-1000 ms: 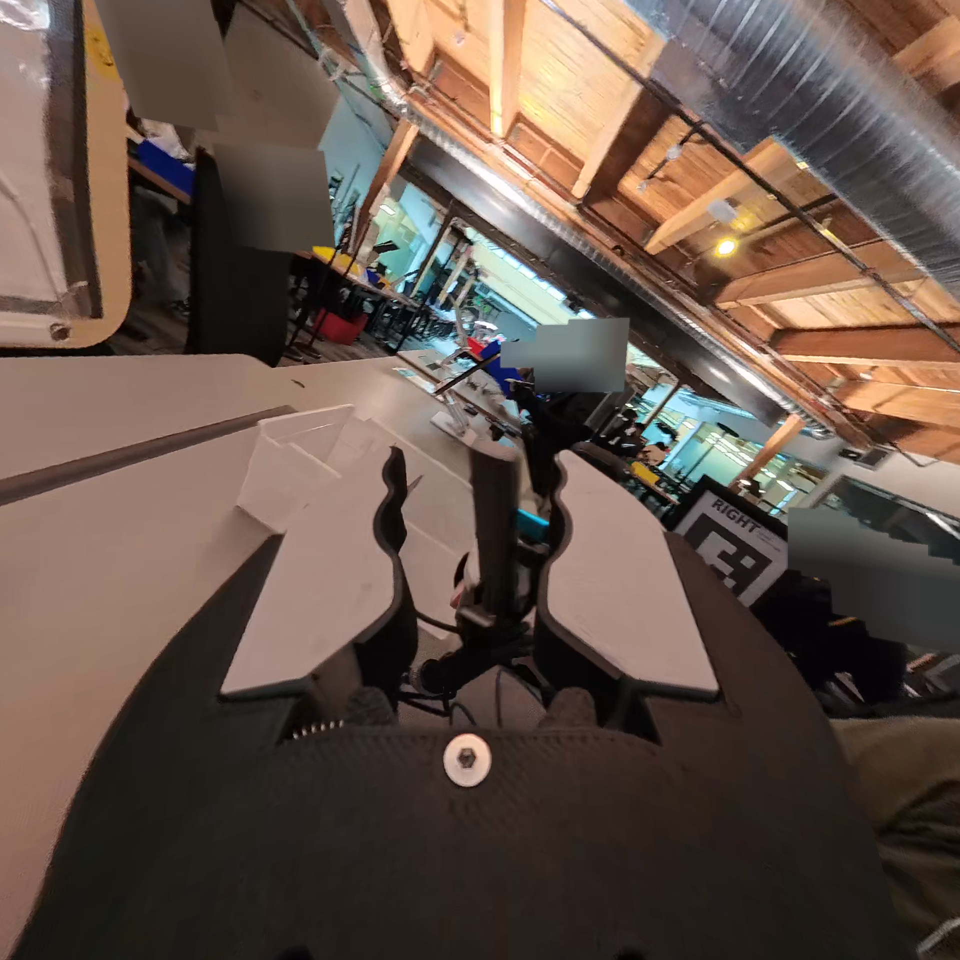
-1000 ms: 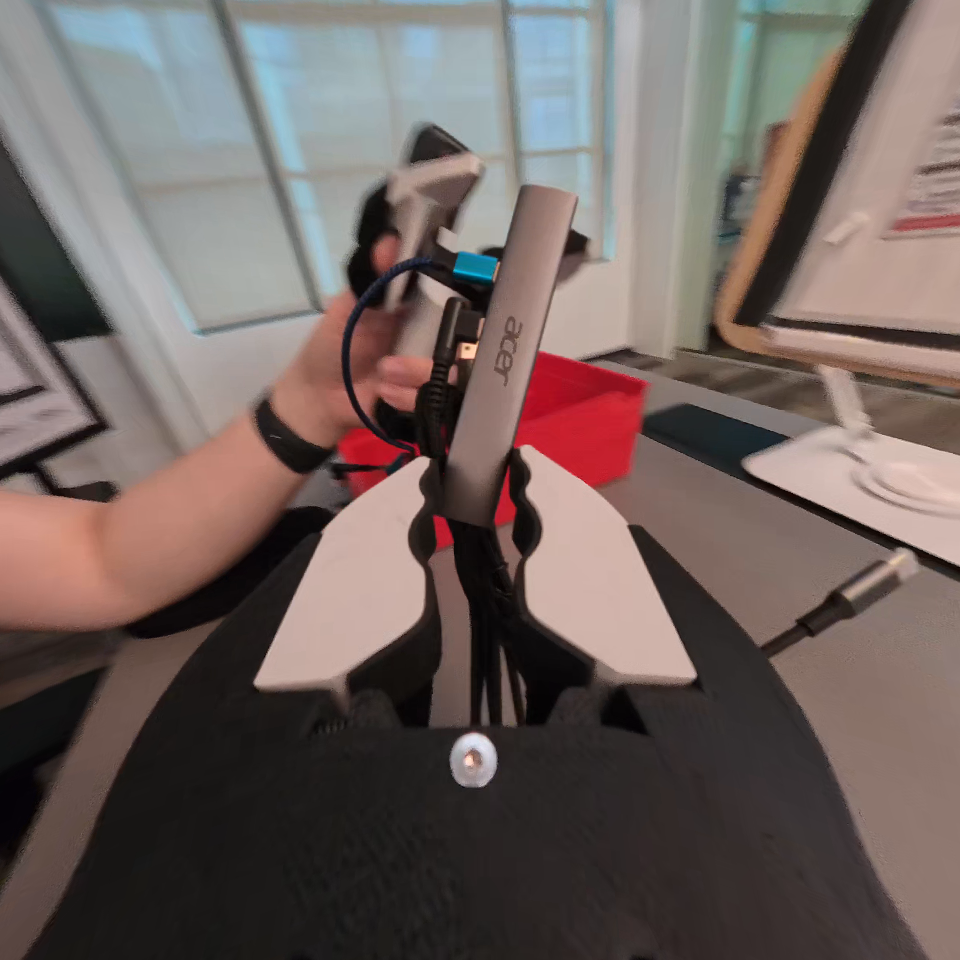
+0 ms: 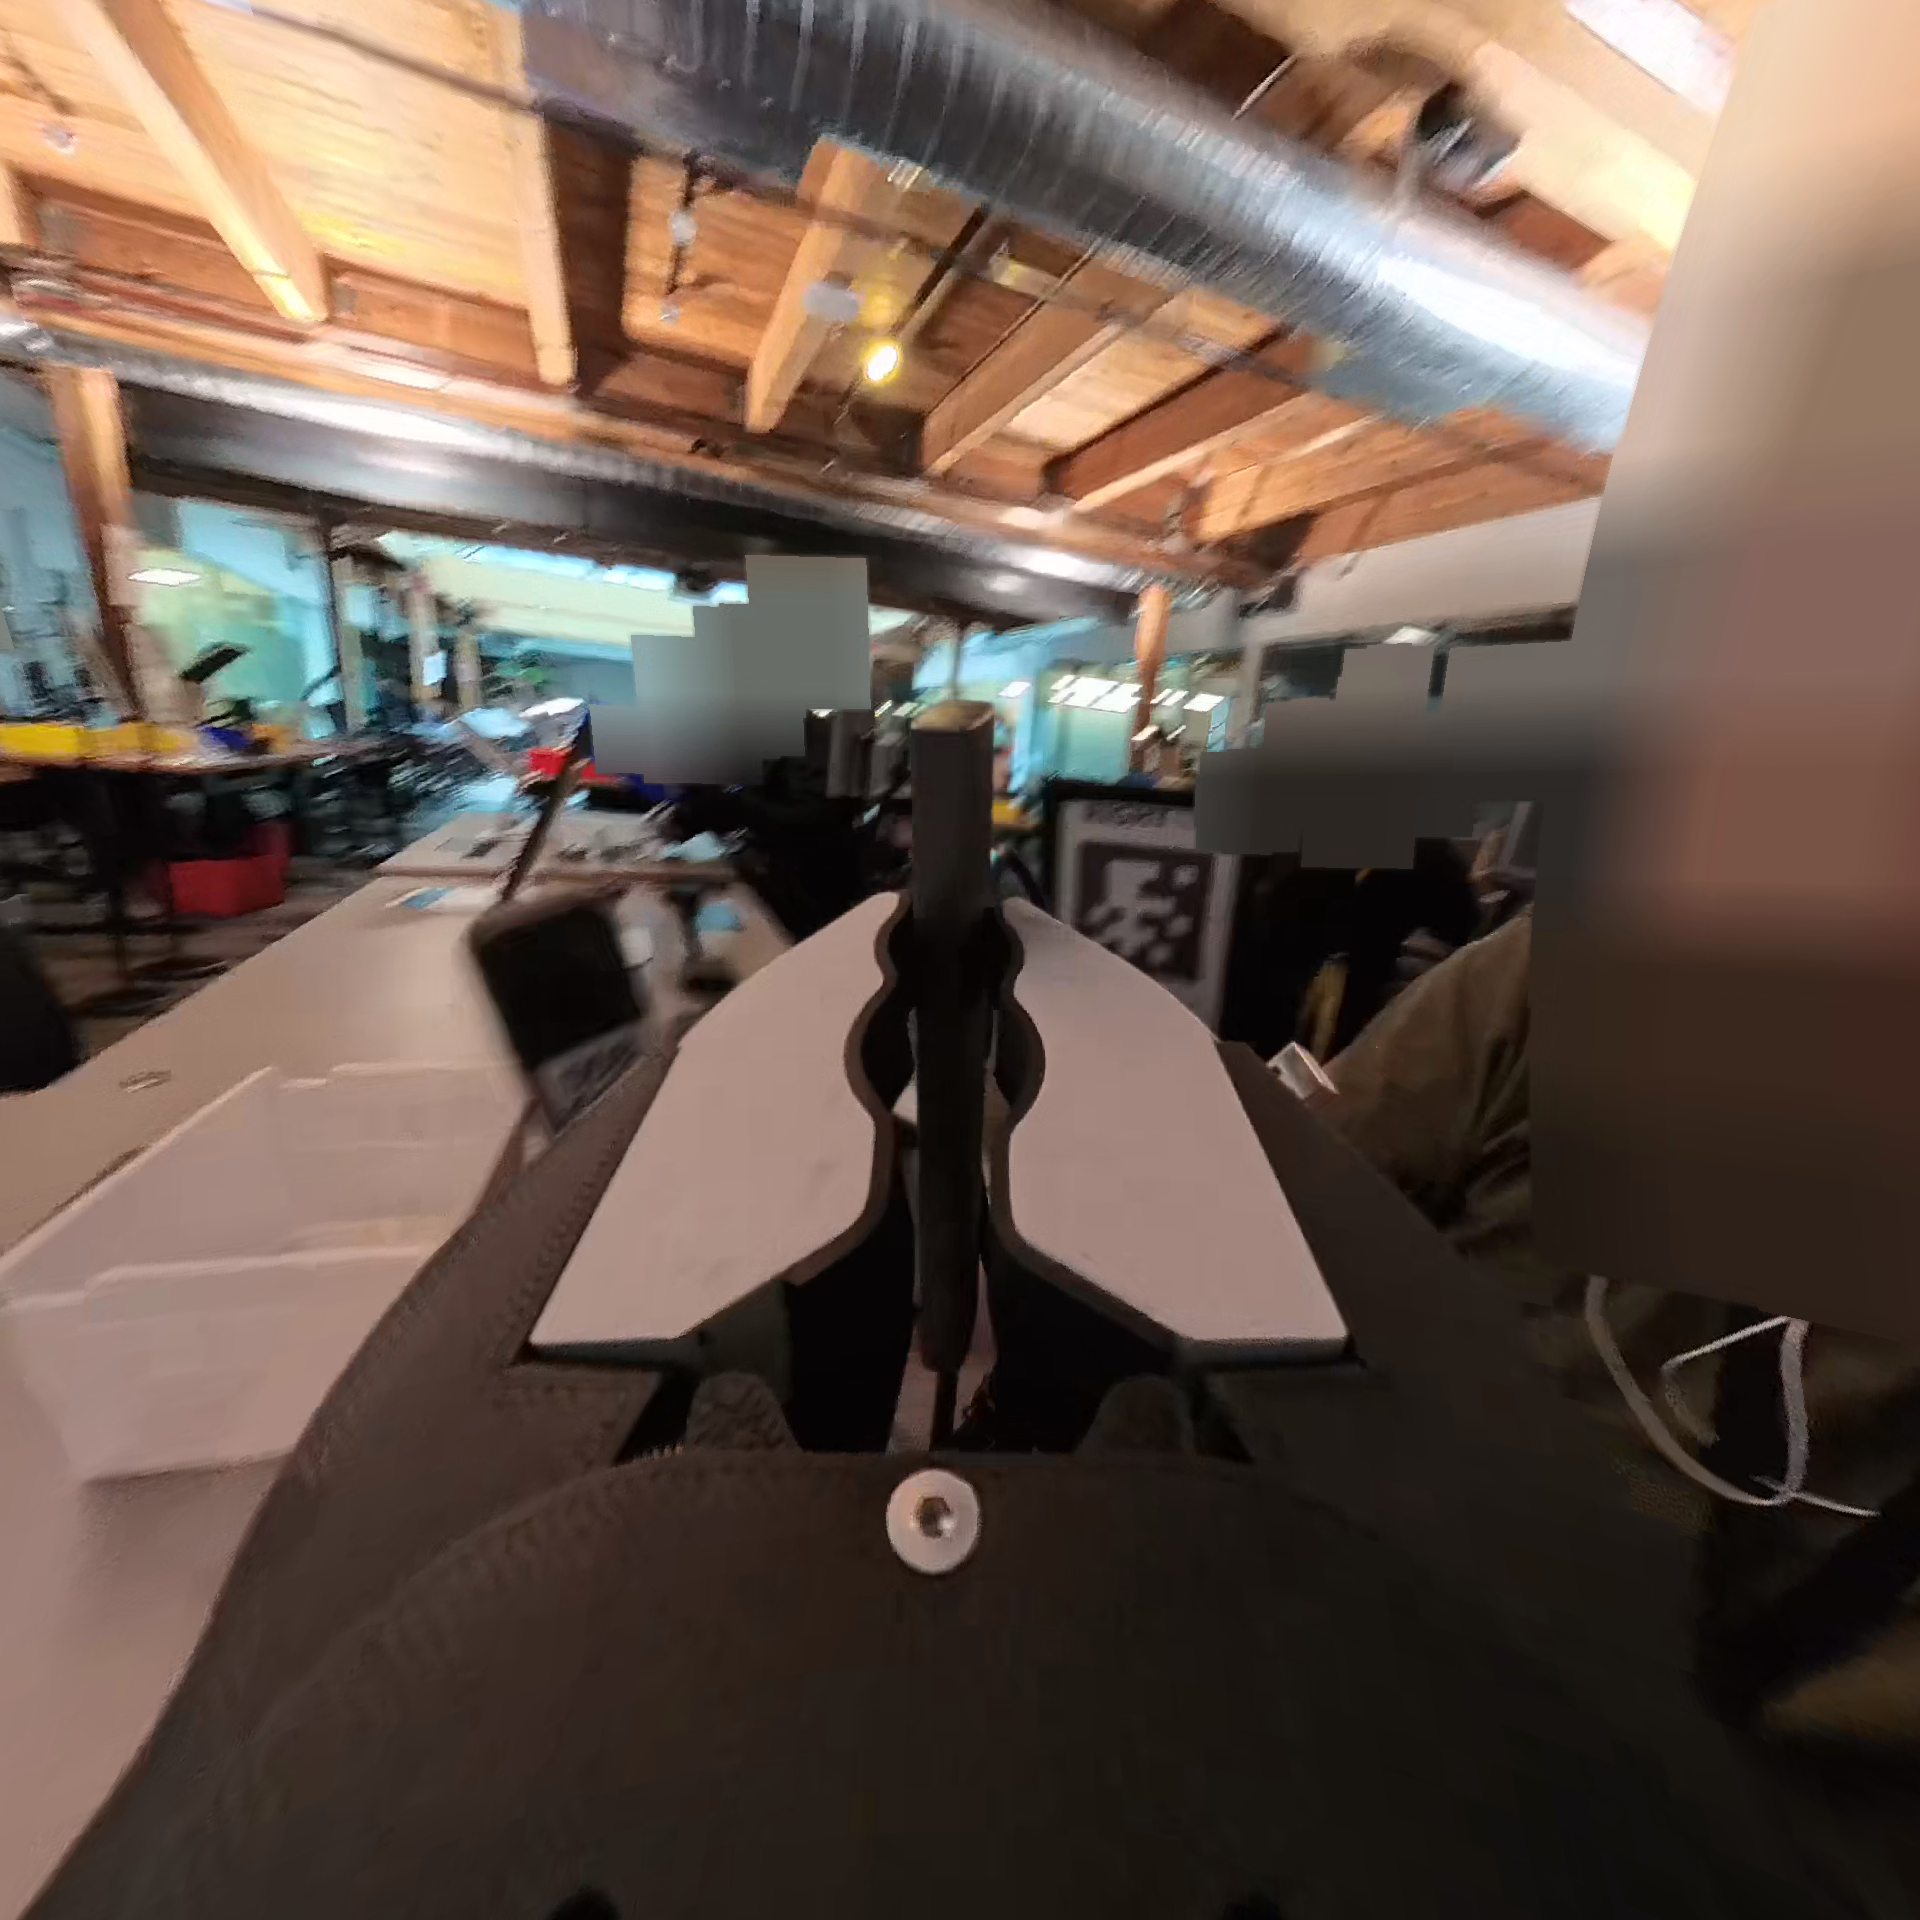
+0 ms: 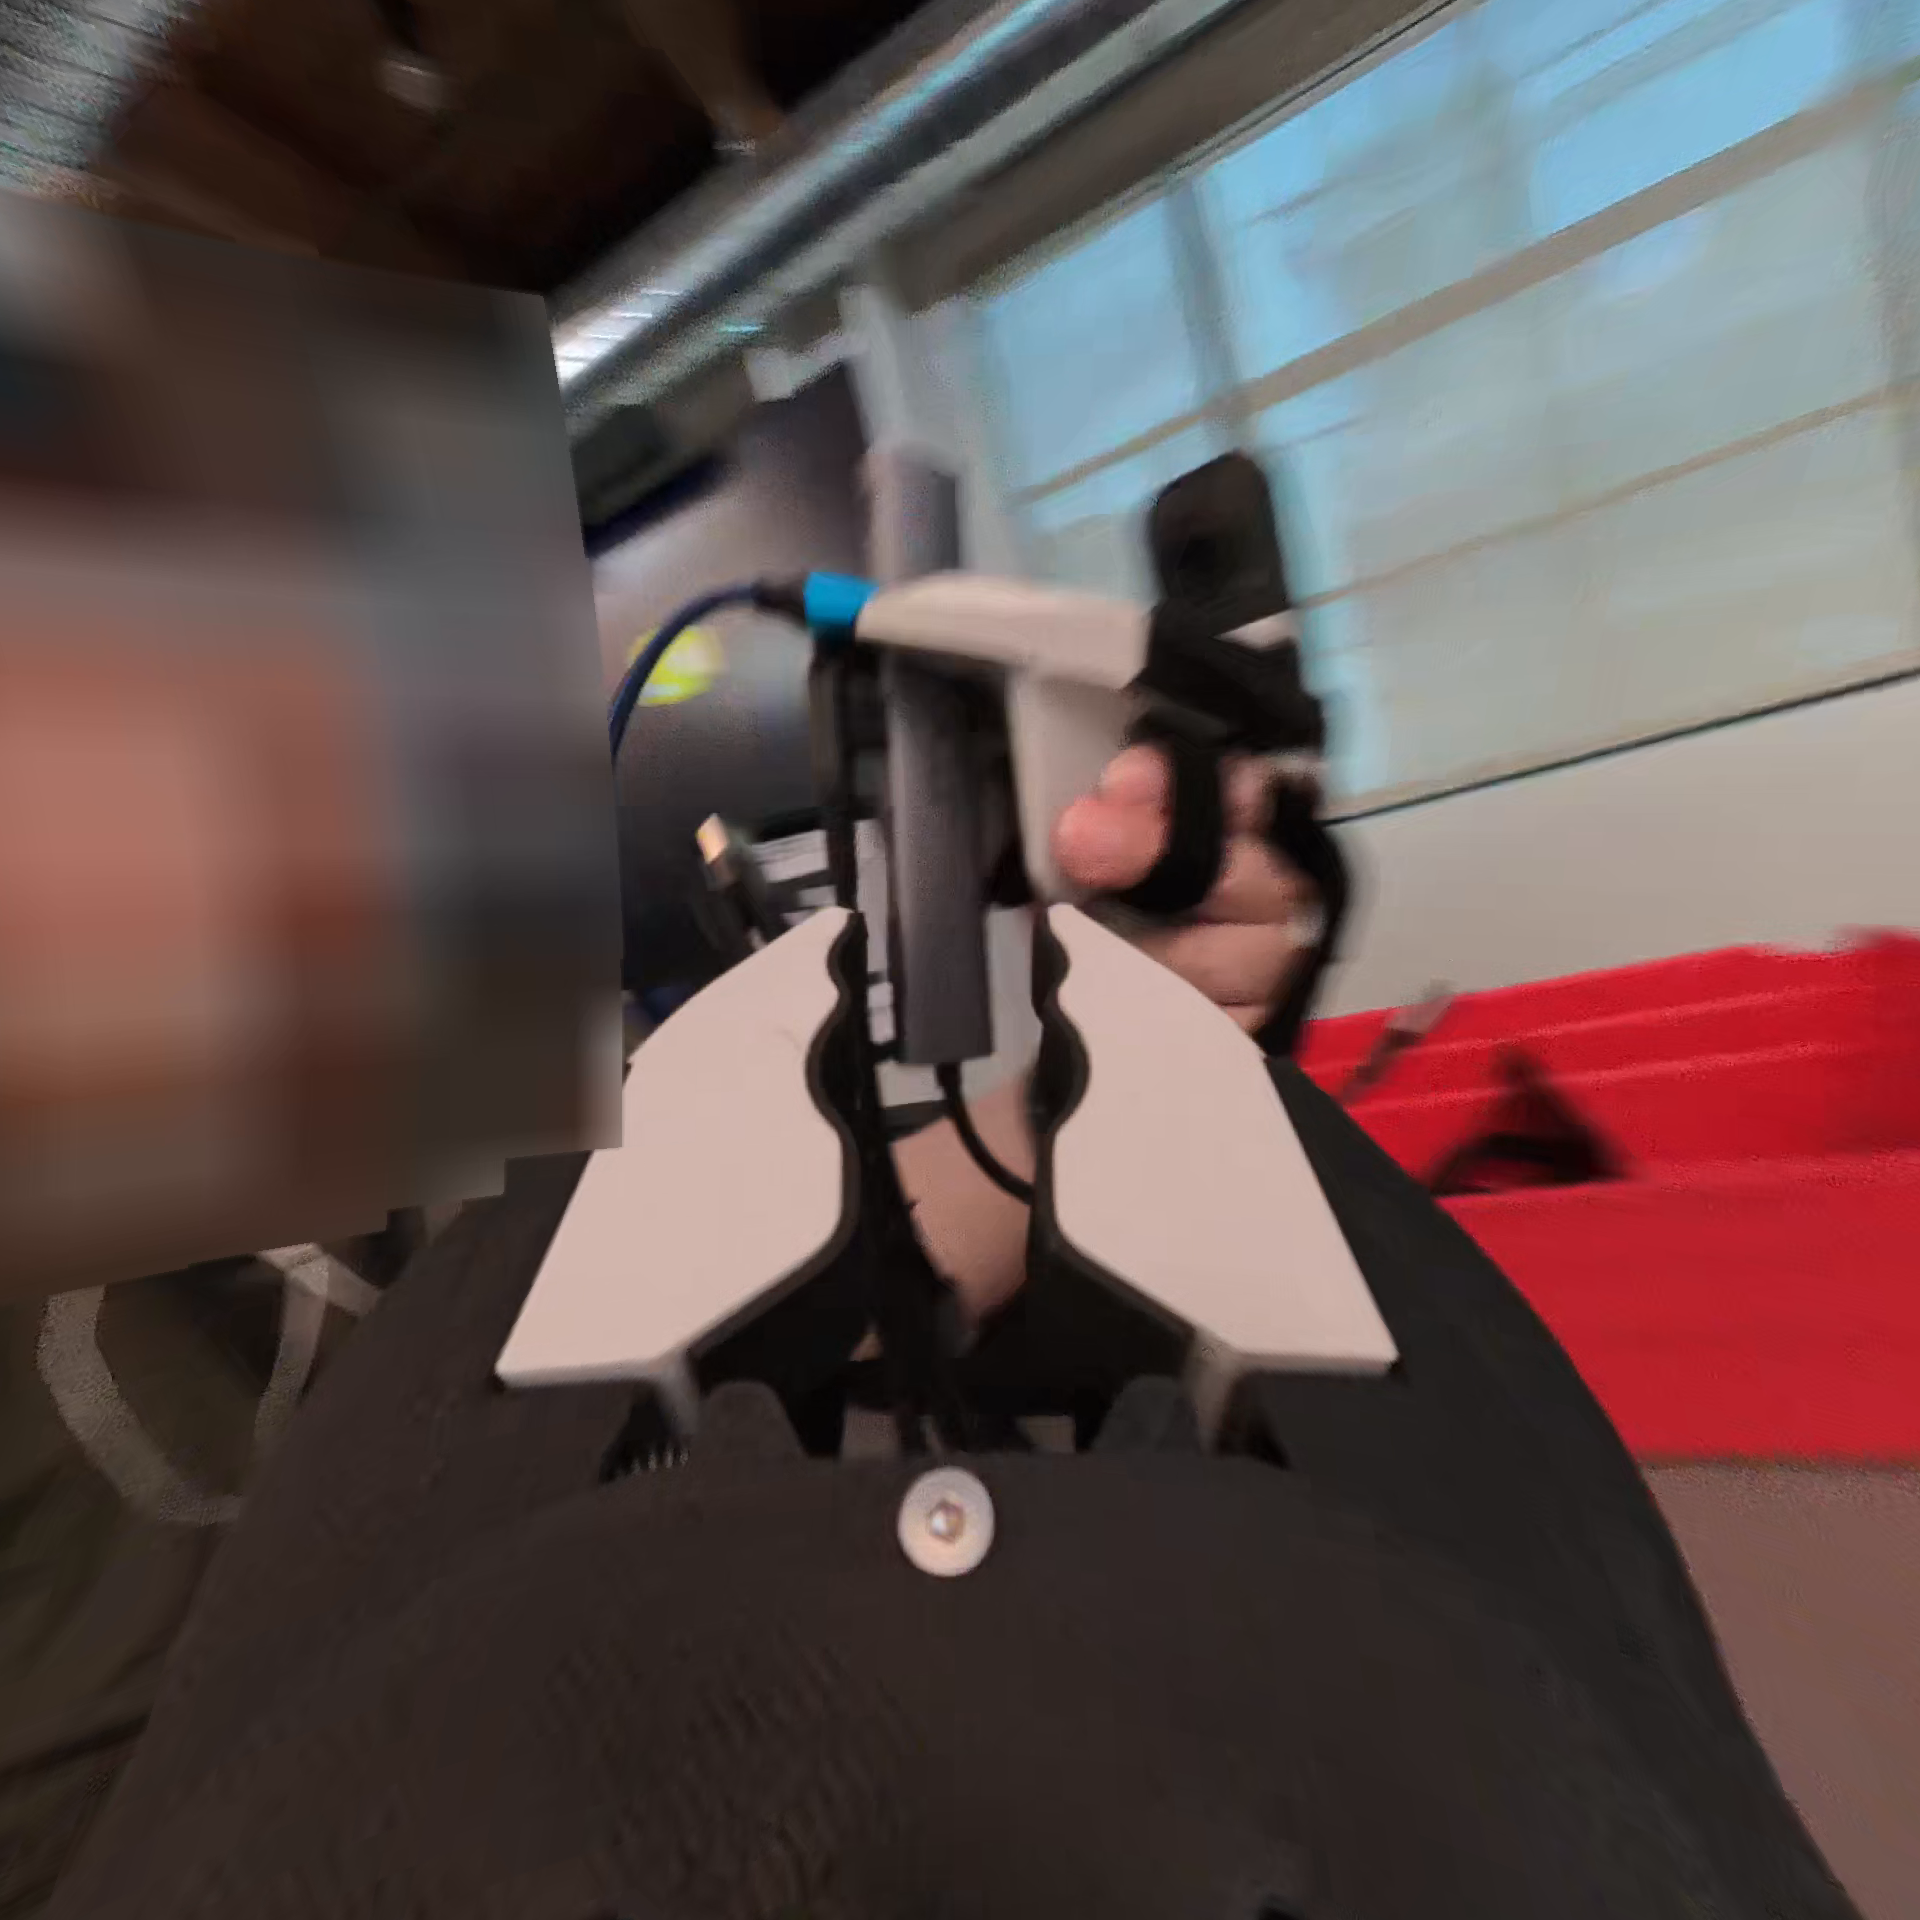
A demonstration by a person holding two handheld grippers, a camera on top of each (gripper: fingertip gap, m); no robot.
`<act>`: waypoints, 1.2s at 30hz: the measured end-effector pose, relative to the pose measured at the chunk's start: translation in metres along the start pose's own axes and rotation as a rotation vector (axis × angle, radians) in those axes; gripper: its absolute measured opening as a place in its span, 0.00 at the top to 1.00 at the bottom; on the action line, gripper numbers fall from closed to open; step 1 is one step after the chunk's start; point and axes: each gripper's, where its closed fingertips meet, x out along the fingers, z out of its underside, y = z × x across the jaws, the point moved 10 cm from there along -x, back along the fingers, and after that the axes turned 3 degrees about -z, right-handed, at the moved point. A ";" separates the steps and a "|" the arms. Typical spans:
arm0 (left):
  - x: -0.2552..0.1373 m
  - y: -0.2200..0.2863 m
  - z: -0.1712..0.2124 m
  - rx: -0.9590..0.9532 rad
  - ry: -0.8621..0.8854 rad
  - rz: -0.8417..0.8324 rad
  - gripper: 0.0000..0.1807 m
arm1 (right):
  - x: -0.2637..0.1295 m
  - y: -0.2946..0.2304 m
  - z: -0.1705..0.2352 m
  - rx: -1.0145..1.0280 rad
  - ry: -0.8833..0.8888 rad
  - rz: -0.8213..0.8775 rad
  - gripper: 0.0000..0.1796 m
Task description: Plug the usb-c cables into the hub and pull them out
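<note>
Hub is standing upright in the air, above the worktop, with the left tongs clenching its slim grey body between narrowed jaws. In the right wrist view the hub is rising just past the right tongs, whose jaws are standing apart around its lower end; whether they are pressing it I cannot tell. Blue-tipped cable is sitting plugged into the hub's left side, near the top. Red bin is lying at right.

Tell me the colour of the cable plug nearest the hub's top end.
Bright blue plug, beside the grey hub; clearest in the right wrist view.
</note>
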 end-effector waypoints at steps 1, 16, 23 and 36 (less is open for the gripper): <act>-0.001 0.000 -0.001 0.039 -0.053 -0.069 0.94 | -0.008 -0.003 -0.012 -0.077 0.012 0.128 0.83; 0.030 -0.008 0.019 0.118 -0.340 -0.346 0.94 | 0.031 -0.058 -0.077 -0.407 -0.539 0.582 0.94; 0.024 -0.014 0.022 0.038 -0.292 -0.308 0.92 | 0.020 -0.050 -0.083 -0.289 -0.499 0.528 0.95; 0.020 -0.026 0.025 -0.026 -0.238 -0.292 0.94 | 0.004 -0.037 -0.078 -0.376 -0.470 0.443 0.93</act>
